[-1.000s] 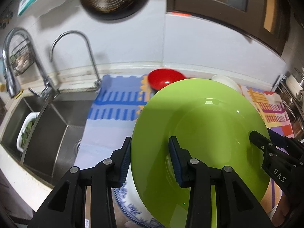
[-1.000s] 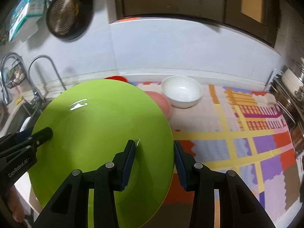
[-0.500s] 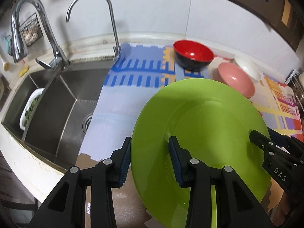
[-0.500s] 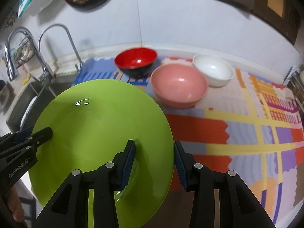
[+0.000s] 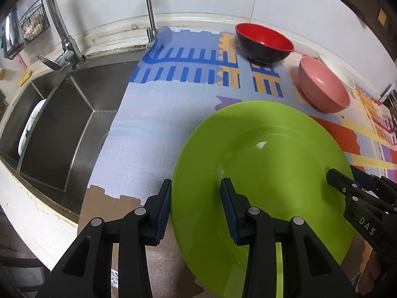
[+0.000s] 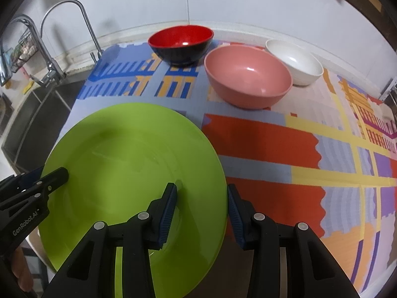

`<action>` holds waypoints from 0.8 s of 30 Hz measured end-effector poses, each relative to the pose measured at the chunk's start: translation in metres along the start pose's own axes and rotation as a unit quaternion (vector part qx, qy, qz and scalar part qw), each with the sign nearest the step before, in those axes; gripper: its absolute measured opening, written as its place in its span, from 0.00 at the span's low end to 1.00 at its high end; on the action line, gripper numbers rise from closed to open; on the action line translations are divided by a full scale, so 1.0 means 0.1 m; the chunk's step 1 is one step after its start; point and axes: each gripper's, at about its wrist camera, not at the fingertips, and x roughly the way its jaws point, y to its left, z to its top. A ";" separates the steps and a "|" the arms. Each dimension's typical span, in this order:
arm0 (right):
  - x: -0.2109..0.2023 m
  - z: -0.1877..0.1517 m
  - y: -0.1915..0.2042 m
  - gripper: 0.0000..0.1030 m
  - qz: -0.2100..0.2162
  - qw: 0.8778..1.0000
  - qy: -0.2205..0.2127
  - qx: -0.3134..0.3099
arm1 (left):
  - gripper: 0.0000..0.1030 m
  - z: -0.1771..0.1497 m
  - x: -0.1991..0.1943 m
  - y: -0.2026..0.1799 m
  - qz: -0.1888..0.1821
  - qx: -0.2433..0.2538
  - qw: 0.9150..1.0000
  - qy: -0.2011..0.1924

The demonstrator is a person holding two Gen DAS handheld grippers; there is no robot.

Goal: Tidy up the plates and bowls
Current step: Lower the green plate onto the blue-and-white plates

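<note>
A large green plate (image 5: 260, 173) hangs low over the patterned foam mat (image 5: 153, 129), held by both grippers at opposite rims. My left gripper (image 5: 196, 207) is shut on its left rim, one finger over the plate and one outside the edge. My right gripper (image 6: 202, 209) is shut on the right rim of the green plate (image 6: 129, 161) the same way. Behind it stand a red-and-black bowl (image 6: 181, 42), a pink bowl (image 6: 248, 79) and a white bowl (image 6: 295, 62), all upright on the mat.
A steel sink (image 5: 57, 114) with two faucets (image 5: 62, 39) lies left of the mat, a white dish (image 5: 29, 129) inside it. The white tiled wall runs behind the bowls. The counter's front edge (image 5: 37, 213) is close below the grippers. The colourful mat (image 6: 310, 154) stretches right.
Both grippers have come down with the green plate toward the mat and tipped further downward. The blue-patterned plate seen under it a second ago is out of view.
</note>
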 end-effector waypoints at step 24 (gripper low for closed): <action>0.18 0.01 0.01 0.41 0.000 1.000 0.022 -0.012 | 0.45 -0.01 0.17 -0.05 0.007 0.007 1.000 0.025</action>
